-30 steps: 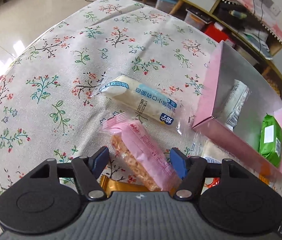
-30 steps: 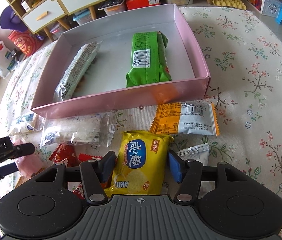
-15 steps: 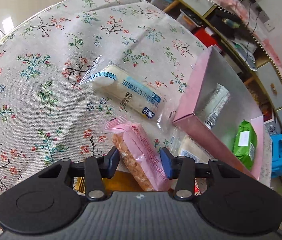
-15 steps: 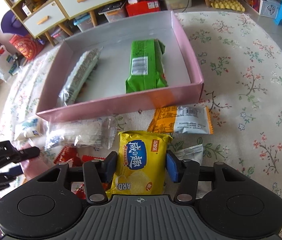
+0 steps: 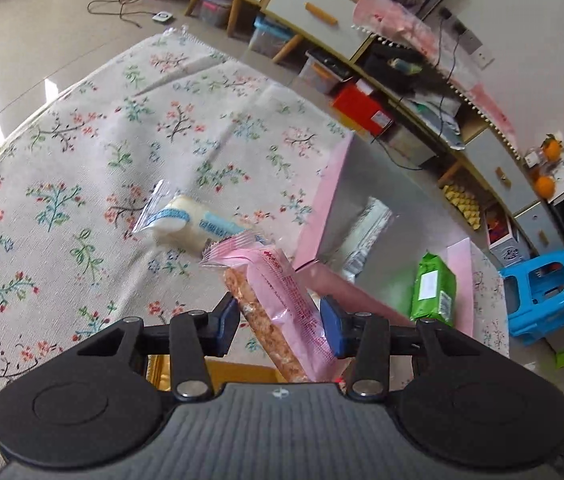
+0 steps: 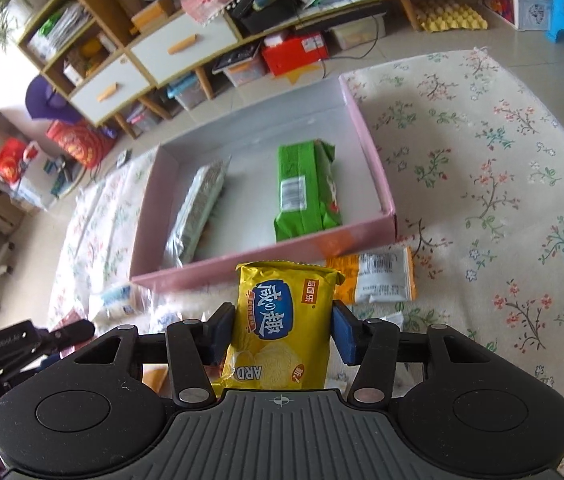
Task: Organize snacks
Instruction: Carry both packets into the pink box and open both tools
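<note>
Through the left wrist camera we see our left gripper (image 5: 280, 322) clamped on one pink snack bar (image 5: 282, 300), raised above the floral worktop (image 5: 82, 160); one white packet (image 5: 190, 226) lies beyond.

Through the right wrist camera, our right gripper (image 6: 282, 334) grasps one yellow chip bag (image 6: 280, 328) before the pink box (image 6: 377, 184), which holds two packets: one green (image 6: 301, 188), one silvery (image 6: 198, 208).

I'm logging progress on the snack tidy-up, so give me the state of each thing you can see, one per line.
Left tool: shut on pink snack bar, lifted.
Right tool: shut on yellow chip bag, lifted.
Pink box: open, holds green packet and clear-wrapped packet.
White bread roll packet: sealed, lying on cloth.
Orange-and-white packet: lying outside box.
</note>
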A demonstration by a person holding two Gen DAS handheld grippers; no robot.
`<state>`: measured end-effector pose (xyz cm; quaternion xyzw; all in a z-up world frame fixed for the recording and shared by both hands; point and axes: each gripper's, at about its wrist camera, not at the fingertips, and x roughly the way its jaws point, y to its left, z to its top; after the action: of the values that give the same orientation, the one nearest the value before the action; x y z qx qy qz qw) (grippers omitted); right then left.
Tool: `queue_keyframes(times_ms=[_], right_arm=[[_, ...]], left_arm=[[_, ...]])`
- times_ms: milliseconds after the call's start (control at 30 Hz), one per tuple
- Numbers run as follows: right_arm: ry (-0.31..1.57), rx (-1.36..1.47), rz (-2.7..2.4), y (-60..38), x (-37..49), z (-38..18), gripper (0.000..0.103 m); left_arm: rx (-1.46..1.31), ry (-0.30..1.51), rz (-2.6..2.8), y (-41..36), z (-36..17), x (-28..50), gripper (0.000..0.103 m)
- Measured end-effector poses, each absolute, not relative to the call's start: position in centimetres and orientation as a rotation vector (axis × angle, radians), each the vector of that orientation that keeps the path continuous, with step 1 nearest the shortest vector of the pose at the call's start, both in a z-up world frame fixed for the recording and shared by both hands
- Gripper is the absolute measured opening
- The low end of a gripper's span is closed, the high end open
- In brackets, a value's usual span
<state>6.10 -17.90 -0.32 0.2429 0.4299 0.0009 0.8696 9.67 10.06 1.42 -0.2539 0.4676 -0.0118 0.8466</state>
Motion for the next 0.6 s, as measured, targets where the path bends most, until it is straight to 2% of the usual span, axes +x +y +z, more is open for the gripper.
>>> queue_keyframes(times_ms=[400, 600], right_arm=[[0.805, 0.57, 0.022, -19.7, 9.2, 0.4, 0.051], [0.764, 0.641, 0.042, -21.6, 11.7, -0.2, 0.051]], left_arm=[[-0.479, 0.944, -0.125, 6.5, 1.2, 13.0, 0.041], [-0.56, 0.931, -0.221, 4.6, 0.1, 14.8, 0.041]])
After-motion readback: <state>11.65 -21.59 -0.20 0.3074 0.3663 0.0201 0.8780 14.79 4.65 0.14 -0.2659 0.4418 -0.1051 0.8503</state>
